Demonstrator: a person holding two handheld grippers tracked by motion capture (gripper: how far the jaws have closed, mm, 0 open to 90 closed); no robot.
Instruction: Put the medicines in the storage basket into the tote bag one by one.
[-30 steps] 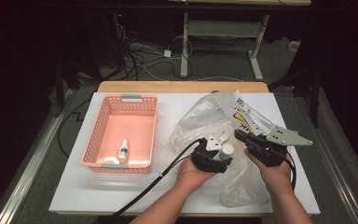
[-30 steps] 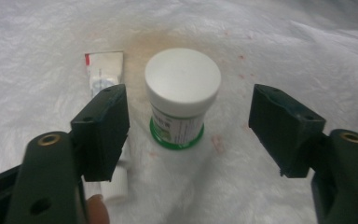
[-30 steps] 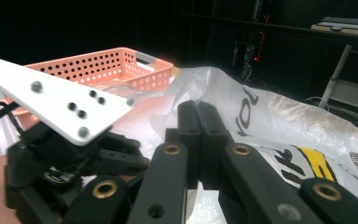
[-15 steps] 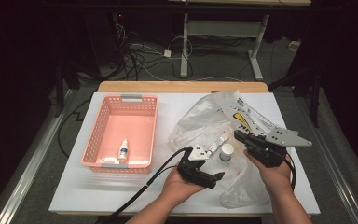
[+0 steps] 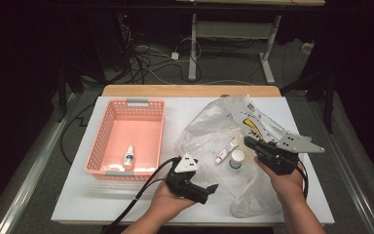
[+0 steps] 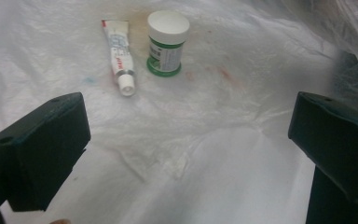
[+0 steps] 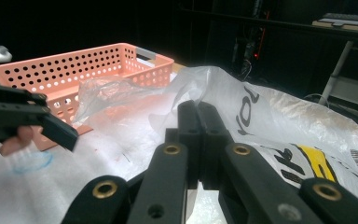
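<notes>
Currently the left gripper [image 5: 209, 191] sits near the worktop's near edge, fingers [image 6: 42, 154] spread wide with nothing between them; they have just been opening. Ahead of it, on the crumpled clear plastic bag [image 5: 209, 131] toward the right half of the worktop, lie the small jar [image 6: 167, 43] and the tube [image 6: 119, 55], just beside each other, apparently not touching. Jar: squat cylinder, white cap, green-and-white label, standing upright. Tube: slim, soft, white, crimped tail, white screw cap, lying flat. Right gripper [image 5: 253, 144] is closed, fingers [image 7: 200, 126] pressed together at the bag's printed edge; likely pinching the film, though the contact itself is hard to make out. Pink basket [image 5: 126, 105], perforated rigid plastic with grey handles, stands toward the left edge with a small dropper bottle [image 5: 128, 157] lying at its near end. Risks, as judgement: the bag film is slick, thin and wrinkled, so wide fingers closing on the jar could snag a fold and drag both items along. The jar's smooth round wall may squirt out of flat pads if gripped off-centre, or tip. With the tube so close, one finger could nudge it and roll it. If the right gripper lets go, the bag can shift under everything.
</notes>
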